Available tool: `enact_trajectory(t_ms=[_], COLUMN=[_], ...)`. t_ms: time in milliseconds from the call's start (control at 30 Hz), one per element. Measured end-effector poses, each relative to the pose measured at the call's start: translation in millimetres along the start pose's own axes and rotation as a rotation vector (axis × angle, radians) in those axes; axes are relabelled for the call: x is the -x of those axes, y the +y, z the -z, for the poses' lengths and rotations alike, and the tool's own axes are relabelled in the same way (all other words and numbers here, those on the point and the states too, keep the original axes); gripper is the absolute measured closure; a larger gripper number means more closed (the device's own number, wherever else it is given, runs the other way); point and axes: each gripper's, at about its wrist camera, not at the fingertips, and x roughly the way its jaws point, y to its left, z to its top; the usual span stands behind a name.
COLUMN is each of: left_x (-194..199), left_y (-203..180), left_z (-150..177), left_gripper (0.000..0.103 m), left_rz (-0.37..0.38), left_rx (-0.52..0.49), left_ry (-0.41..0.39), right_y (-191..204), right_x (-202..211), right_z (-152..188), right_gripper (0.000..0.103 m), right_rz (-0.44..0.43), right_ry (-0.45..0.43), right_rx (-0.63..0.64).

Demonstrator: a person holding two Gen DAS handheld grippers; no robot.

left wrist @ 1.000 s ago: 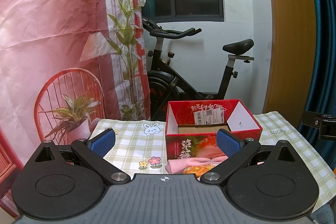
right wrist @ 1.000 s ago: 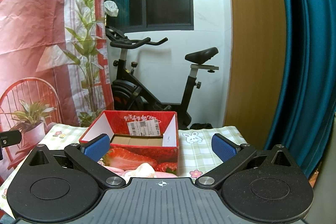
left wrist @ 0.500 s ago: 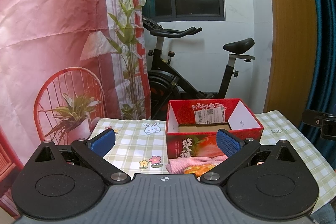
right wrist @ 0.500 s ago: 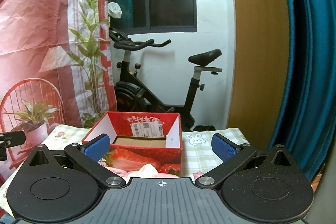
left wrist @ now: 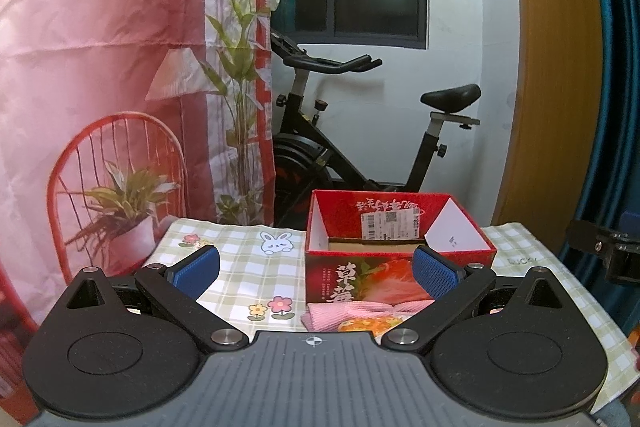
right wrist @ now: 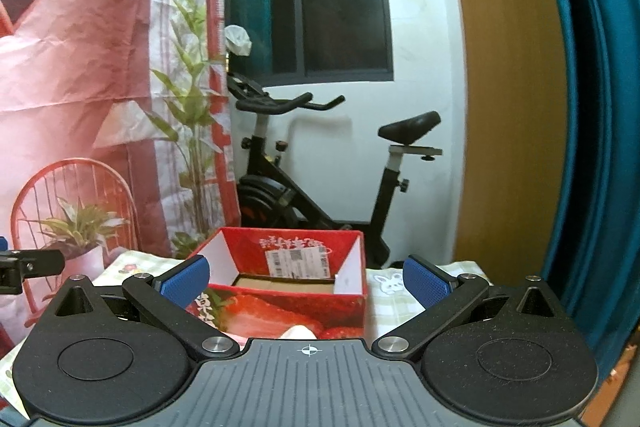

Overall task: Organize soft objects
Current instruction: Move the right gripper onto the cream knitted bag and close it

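Both grippers hover above the table's near edge, carrying nothing. The left gripper (left wrist: 316,269) stands spread wide, blue pads well apart; the right gripper (right wrist: 306,279) likewise, jaws empty.

A folded pink waffle-weave cloth (left wrist: 356,311) lies on the green-checked tablecloth (left wrist: 244,267), touching the front wall of the open red strawberry-printed cardboard box (left wrist: 400,259). Beside it sits an orange-and-yellow soft item (left wrist: 368,325), partly hidden behind the gripper body. The right wrist view shows only a pale scrap of it (right wrist: 298,331).

Assessment: the cloth is light, limp, likely to sag and unfold. Pinch a folded edge through all layers. The box appears empty.
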Motion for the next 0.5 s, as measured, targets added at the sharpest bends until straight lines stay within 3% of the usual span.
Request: enact_trajectory(t_ms=[133, 333, 500], left_x=[-10.2, -34.5, -49.5], left_y=[2.1, 9.0, 18.7], left_z=[7.9, 24.2, 37.2], left_gripper=[0.0, 0.0, 0.0], left_rz=[0.008, 0.048, 0.051], left_rx=[0.014, 0.04, 0.075], left_ry=[0.007, 0.119, 0.161], right_y=[1.7, 5.1, 10.6], right_x=[-13.0, -37.2, -51.7], right_z=[9.3, 29.8, 50.8], right_gripper=[0.0, 0.0, 0.0], right_rz=[-0.047, -0.084, -0.086], right_ry=[0.015, 0.086, 0.133], right_rx=[-0.021, -0.053, -0.051])
